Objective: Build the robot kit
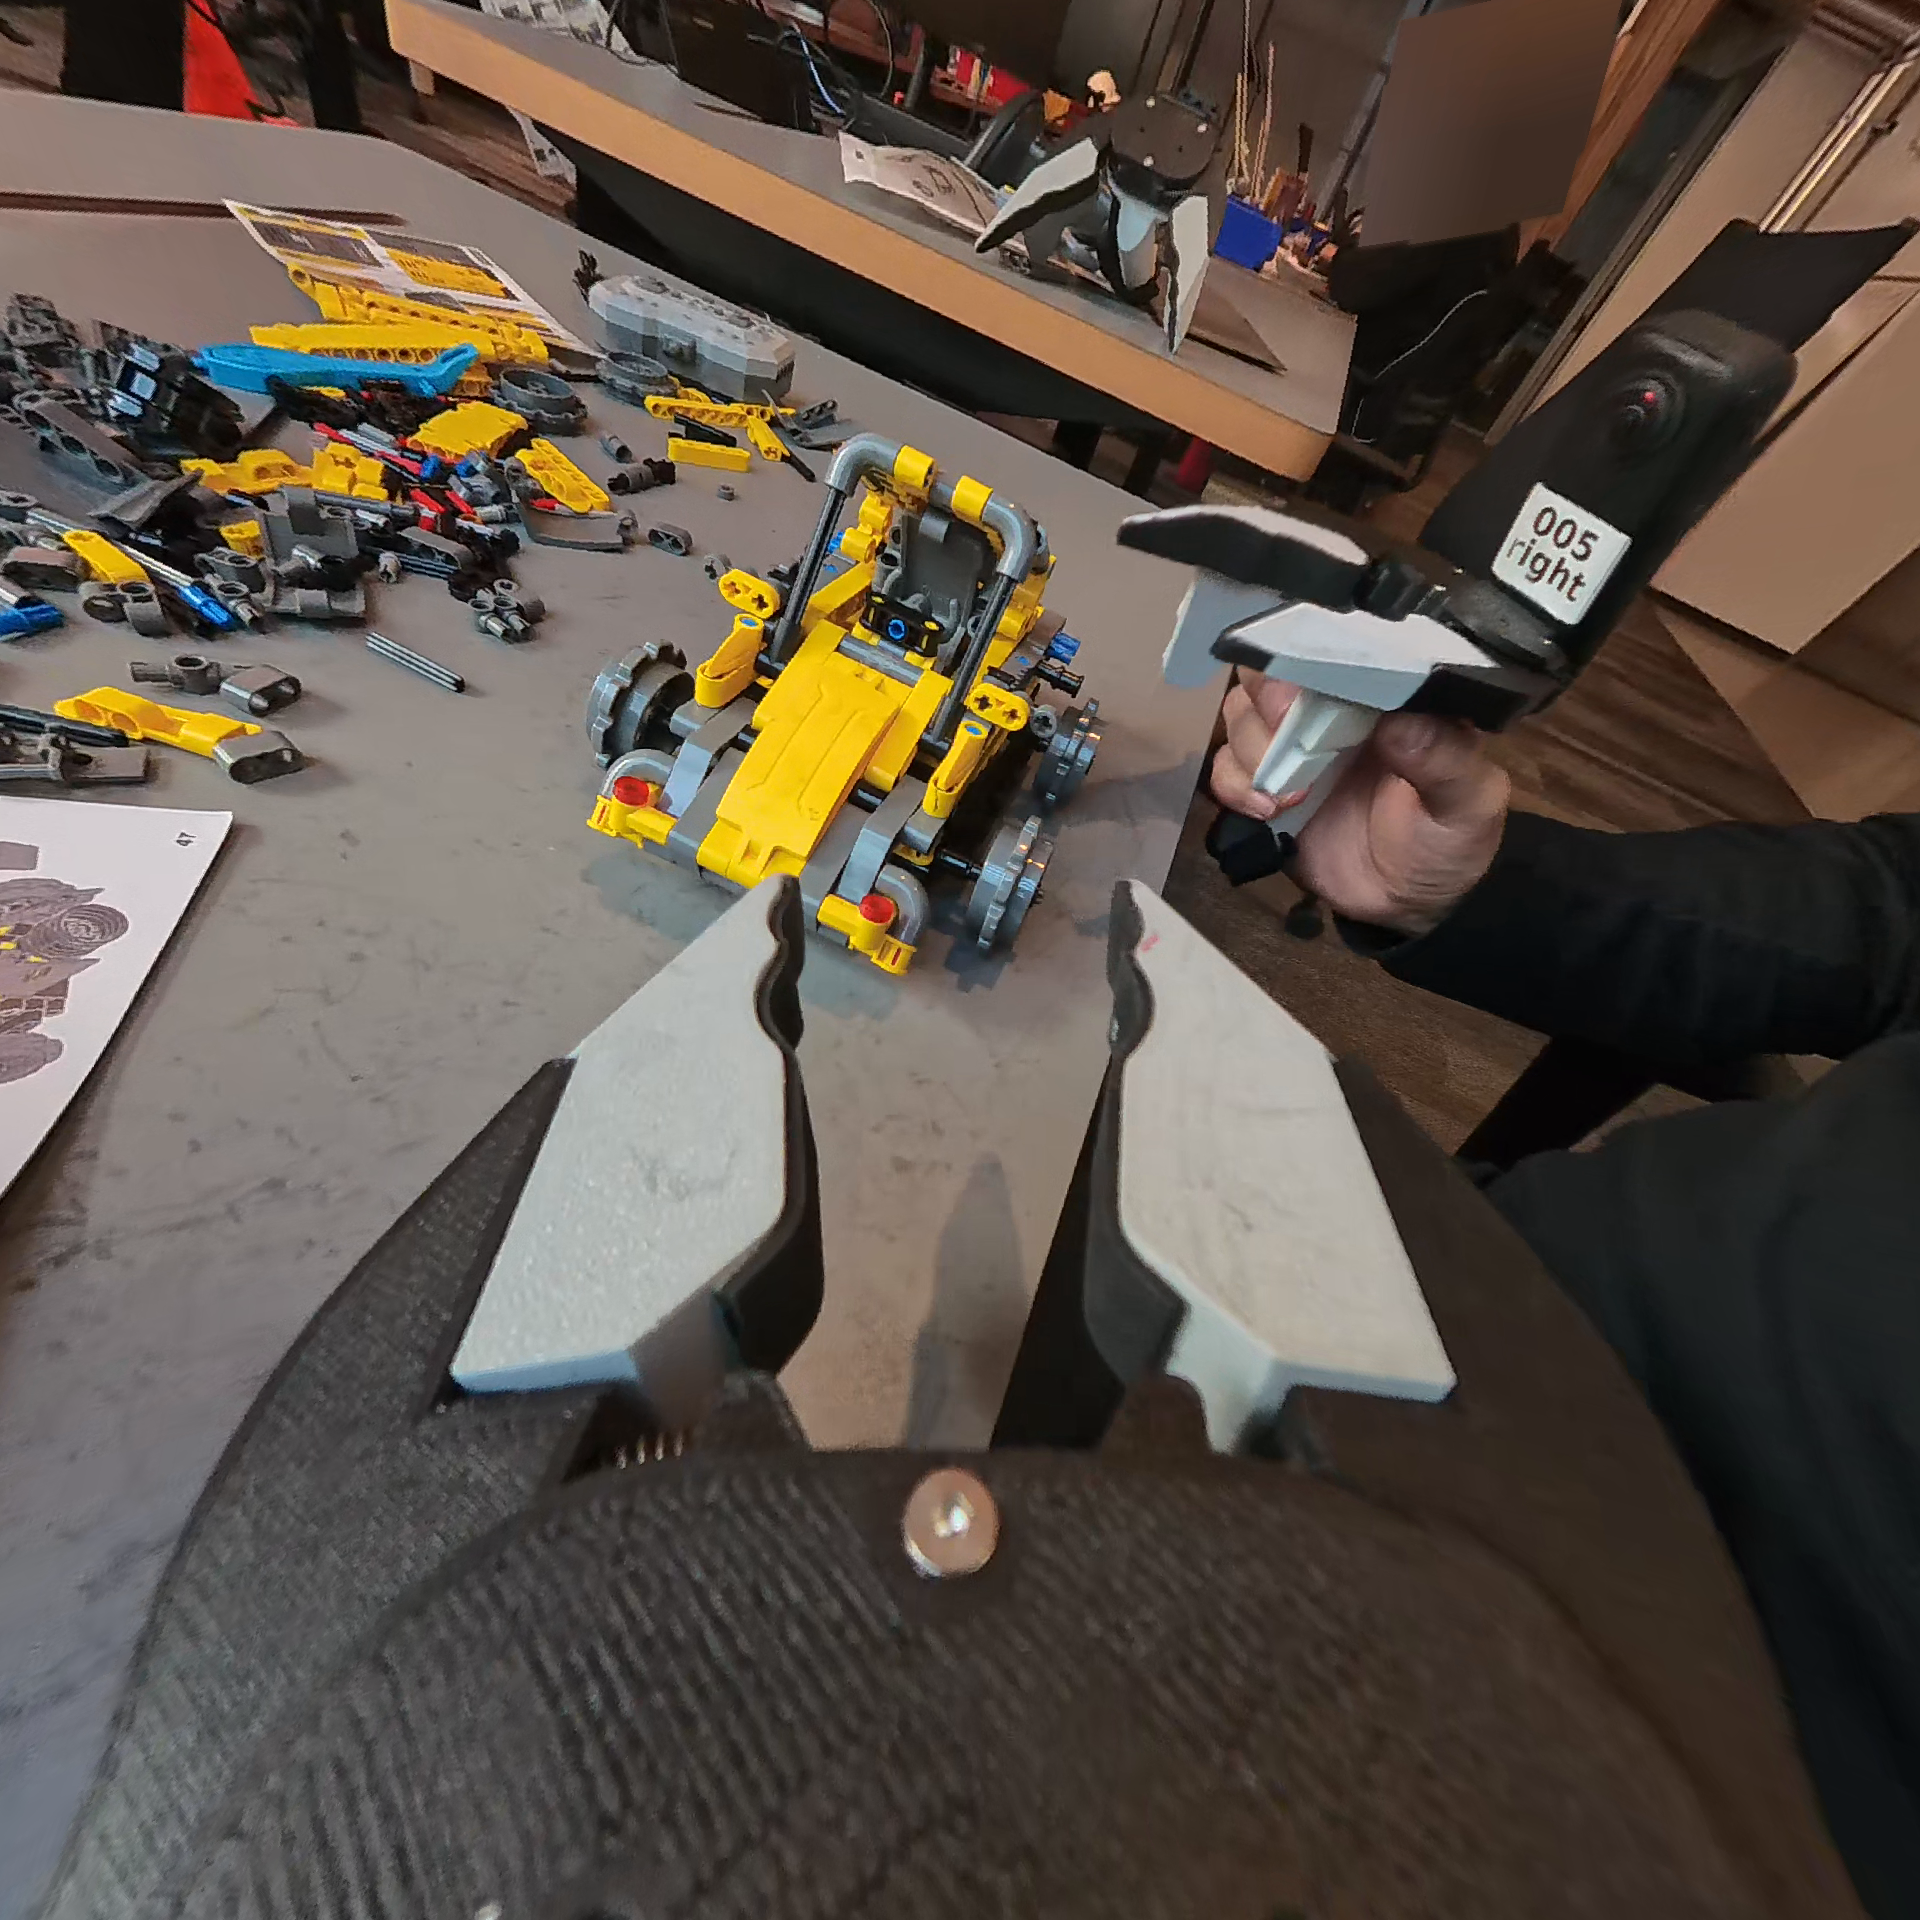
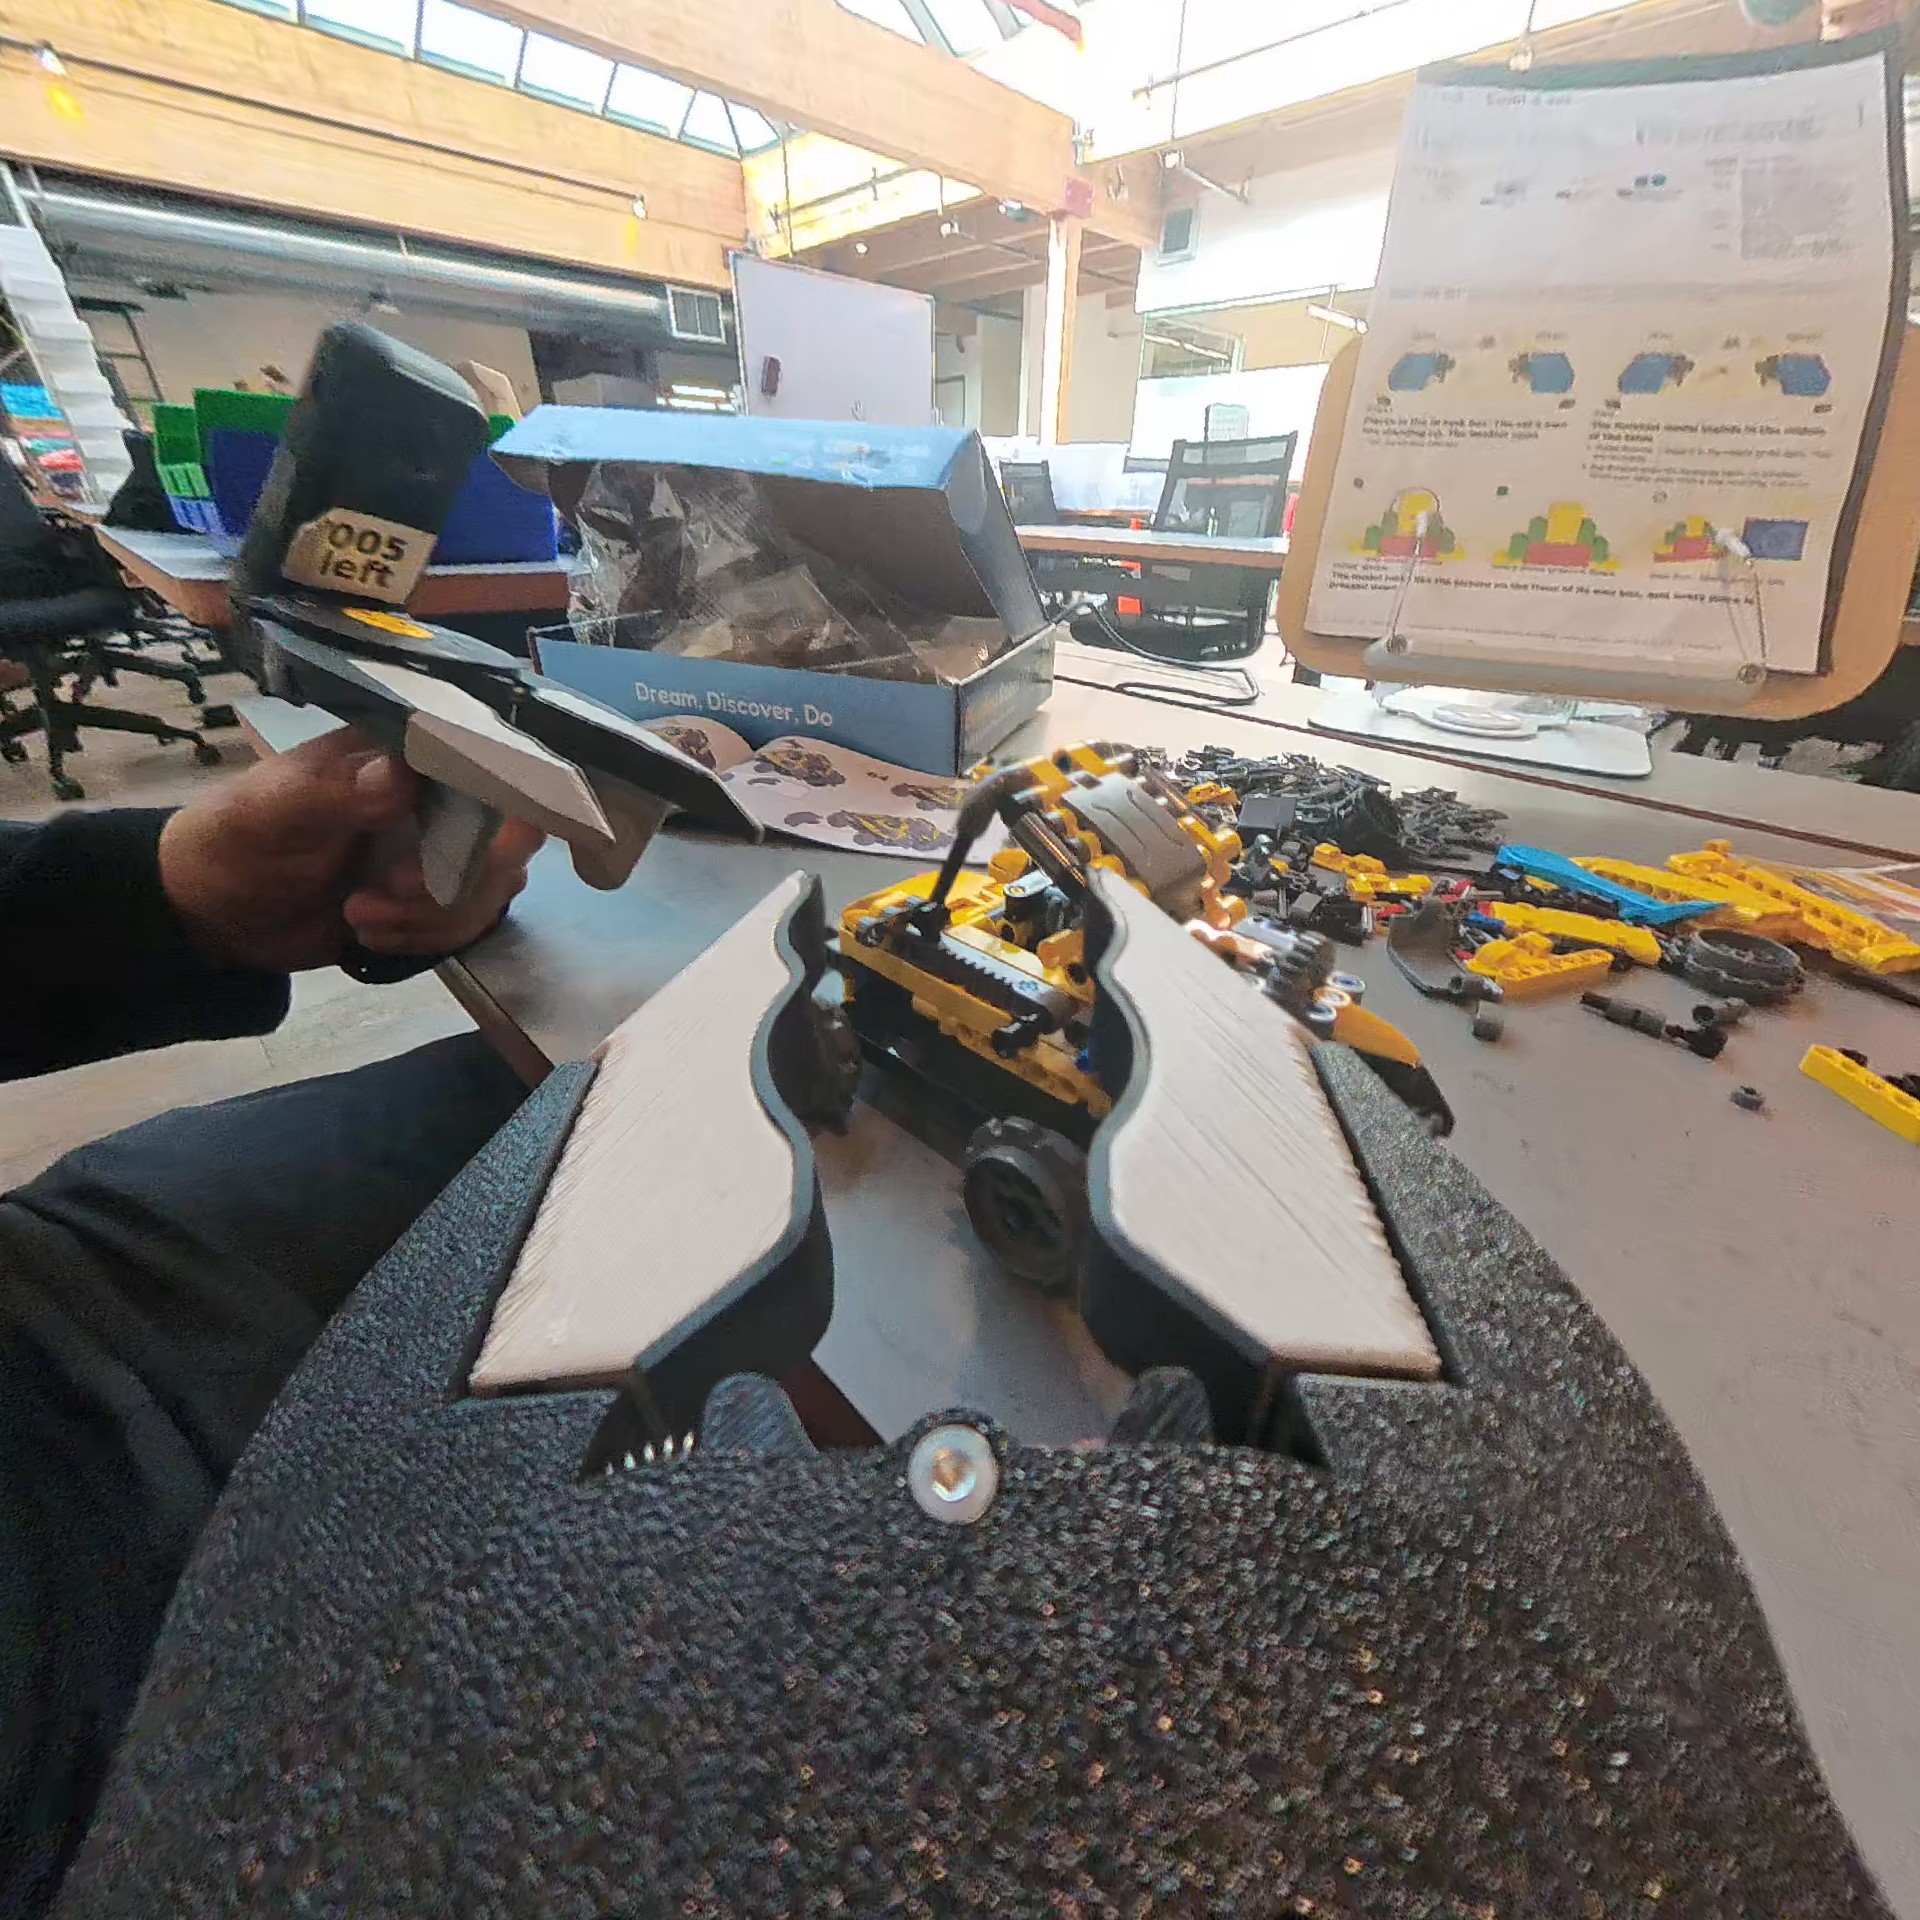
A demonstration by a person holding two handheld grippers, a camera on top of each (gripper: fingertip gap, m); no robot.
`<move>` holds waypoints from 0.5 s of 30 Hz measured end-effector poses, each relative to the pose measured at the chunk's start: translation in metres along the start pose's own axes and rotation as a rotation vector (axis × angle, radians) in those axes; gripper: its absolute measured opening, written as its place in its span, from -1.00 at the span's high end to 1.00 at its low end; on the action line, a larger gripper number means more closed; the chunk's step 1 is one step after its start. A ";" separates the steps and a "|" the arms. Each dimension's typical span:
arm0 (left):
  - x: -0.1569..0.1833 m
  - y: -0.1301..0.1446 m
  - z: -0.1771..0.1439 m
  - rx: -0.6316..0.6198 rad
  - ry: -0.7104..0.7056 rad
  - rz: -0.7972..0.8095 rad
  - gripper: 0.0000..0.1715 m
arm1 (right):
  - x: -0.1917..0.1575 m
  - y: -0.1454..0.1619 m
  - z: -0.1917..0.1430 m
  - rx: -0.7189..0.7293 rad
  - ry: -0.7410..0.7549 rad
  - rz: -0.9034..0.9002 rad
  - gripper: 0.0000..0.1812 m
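Left tongs (image 1: pixel 951 925) gaping, empty, just short of yellow brick vehicle (image 1: pixel 831 717) on desk (image 1: pixel 364 1039). Right tongs (image 2: pixel 951 914) spread, empty, beside vehicle's flank. Vehicle part-built, wheels bare. Beyond: loose bricks (image 1: pixel 312 488), instruction booklet (image 1: pixel 83 935), blue box (image 2: pixel 810 582).

Brick vehicle (image 1: pixel 831 717) on the table (image 1: pixel 395 997) near its edge, loose parts (image 1: pixel 312 488) spread behind-left, booklet page (image 1: pixel 73 956) left, open box (image 2: pixel 790 592) beyond the booklet.
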State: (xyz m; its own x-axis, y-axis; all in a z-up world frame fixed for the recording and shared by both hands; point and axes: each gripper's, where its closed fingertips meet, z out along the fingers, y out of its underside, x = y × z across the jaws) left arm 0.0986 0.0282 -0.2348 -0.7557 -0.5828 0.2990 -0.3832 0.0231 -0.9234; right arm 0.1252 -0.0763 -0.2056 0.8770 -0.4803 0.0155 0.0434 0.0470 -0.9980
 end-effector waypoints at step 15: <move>0.001 -0.001 -0.001 0.010 0.018 -0.022 0.49 | -0.073 0.011 0.037 -0.024 -0.222 -0.158 0.68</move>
State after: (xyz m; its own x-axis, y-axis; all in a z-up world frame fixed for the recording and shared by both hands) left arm 0.0980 0.0289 -0.2331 -0.7567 -0.5680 0.3237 -0.3948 0.0024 -0.9187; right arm 0.0799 -0.0082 -0.2153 0.9438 -0.2764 0.1814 0.1787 -0.0354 -0.9833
